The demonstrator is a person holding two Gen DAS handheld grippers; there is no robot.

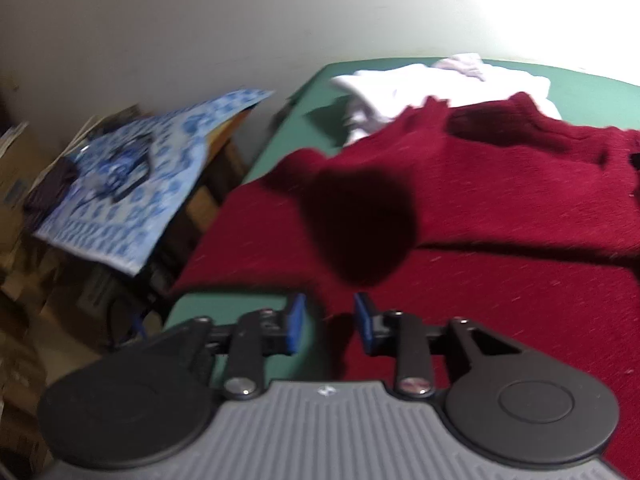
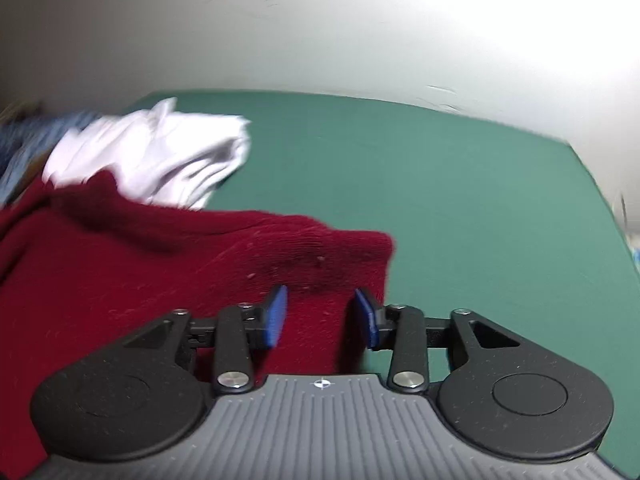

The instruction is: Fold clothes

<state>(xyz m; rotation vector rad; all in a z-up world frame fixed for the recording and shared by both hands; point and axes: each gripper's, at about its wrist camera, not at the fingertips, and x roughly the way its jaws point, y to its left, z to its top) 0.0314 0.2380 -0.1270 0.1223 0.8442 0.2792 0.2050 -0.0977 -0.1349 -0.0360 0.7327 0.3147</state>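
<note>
A dark red knitted garment [image 1: 500, 216] lies spread on the green table [image 1: 296, 128], with one part folded over the rest. My left gripper [image 1: 330, 314] hovers over its near left edge, blue pads apart, nothing pinched between them. In the right wrist view the same red garment [image 2: 140, 264] ends in a ribbed corner at the middle. My right gripper [image 2: 322, 314] stands open just above that corner, and the cloth lies flat below the gap between the pads.
A heap of white clothes [image 1: 400, 92] [image 2: 160, 152] lies at the table's far side, partly under the red garment. Bare green table [image 2: 460, 184] stretches to the right. Left of the table stands a blue patterned cloth [image 1: 140, 168] with dark items and cardboard boxes [image 1: 16, 176].
</note>
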